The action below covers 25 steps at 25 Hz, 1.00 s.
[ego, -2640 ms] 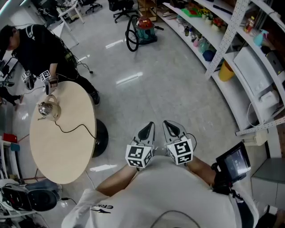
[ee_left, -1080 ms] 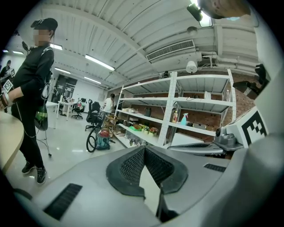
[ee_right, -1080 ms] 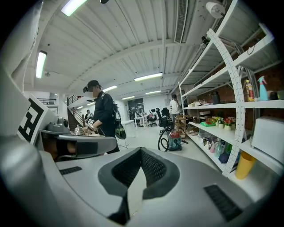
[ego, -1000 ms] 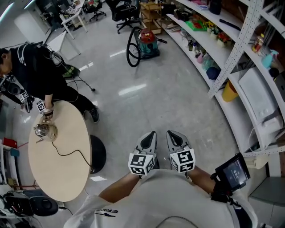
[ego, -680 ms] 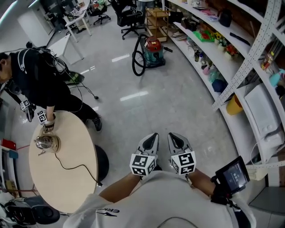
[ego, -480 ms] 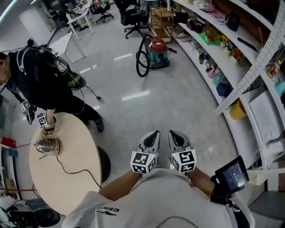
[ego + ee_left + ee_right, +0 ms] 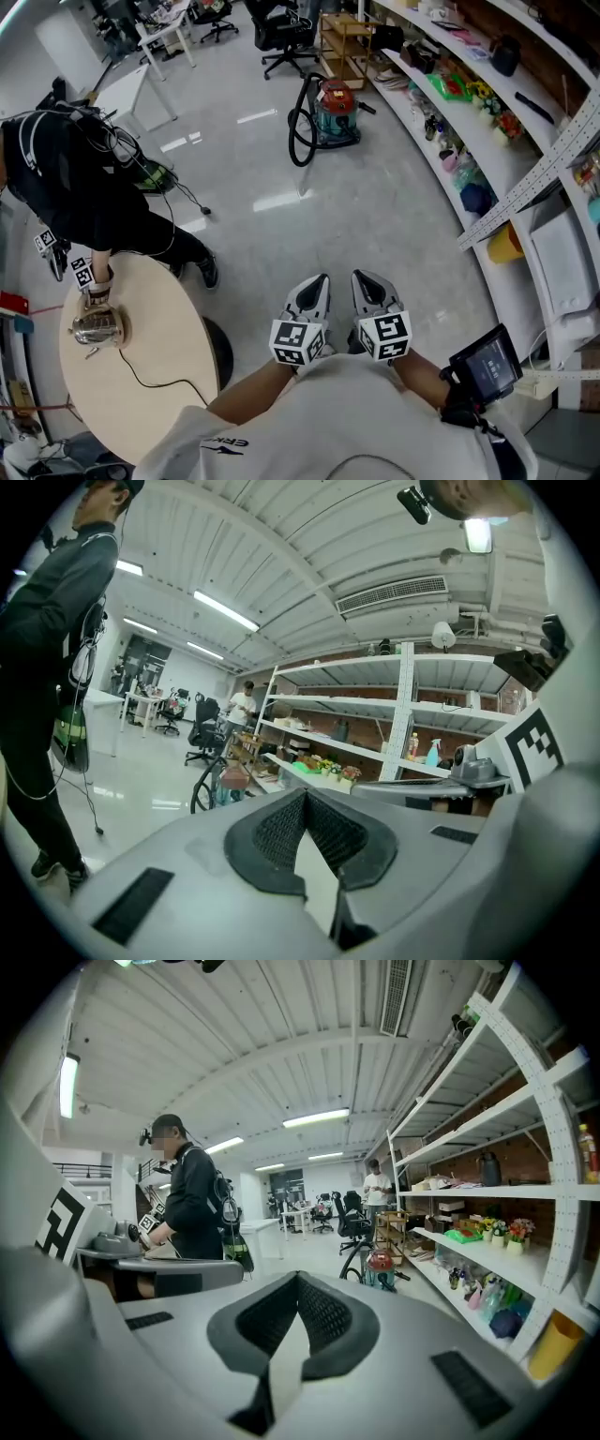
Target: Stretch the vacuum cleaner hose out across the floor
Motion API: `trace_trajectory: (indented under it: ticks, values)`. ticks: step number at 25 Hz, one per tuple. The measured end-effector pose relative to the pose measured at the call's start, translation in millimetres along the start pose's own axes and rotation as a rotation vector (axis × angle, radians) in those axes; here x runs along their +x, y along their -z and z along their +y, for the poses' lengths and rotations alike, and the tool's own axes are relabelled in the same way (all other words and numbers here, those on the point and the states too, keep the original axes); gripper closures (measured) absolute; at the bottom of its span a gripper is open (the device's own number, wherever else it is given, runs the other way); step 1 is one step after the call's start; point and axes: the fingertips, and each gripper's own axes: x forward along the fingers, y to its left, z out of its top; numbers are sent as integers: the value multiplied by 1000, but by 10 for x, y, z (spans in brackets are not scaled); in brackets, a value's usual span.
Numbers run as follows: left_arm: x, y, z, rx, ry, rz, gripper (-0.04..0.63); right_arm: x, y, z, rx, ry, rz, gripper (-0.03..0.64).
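Both grippers, left (image 7: pixel 315 281) and right (image 7: pixel 367 278), are clenched on nothing, jaws together, side by side in front of the person's chest. The vacuum cleaner hose (image 7: pixel 299 131) is looped in a black coil against its red-and-teal canister (image 7: pixel 335 105), well ahead on the floor (image 7: pixel 375 206) beside the curved shelving (image 7: pixel 441 103). Compared with a second ago, the canister sits lower and larger in the head view, so the approach is closing the gap; the hose is not yet grasped
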Motion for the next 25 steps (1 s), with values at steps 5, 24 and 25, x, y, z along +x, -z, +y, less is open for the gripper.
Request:
trace_trajectory:
  ticks: [5,24,25]
  values:
    - [384,-30,189,-8,-24,3,594,340,-48,-240,-2,-17,6,618]
    - [2689,-662,296,39,-71,-8,594,1588,-610,-2124,26,-86,-9,618]
    - [2752,-691,302,40,-70,-8,594,1641,-629,-2179,29,-88,-6,618]
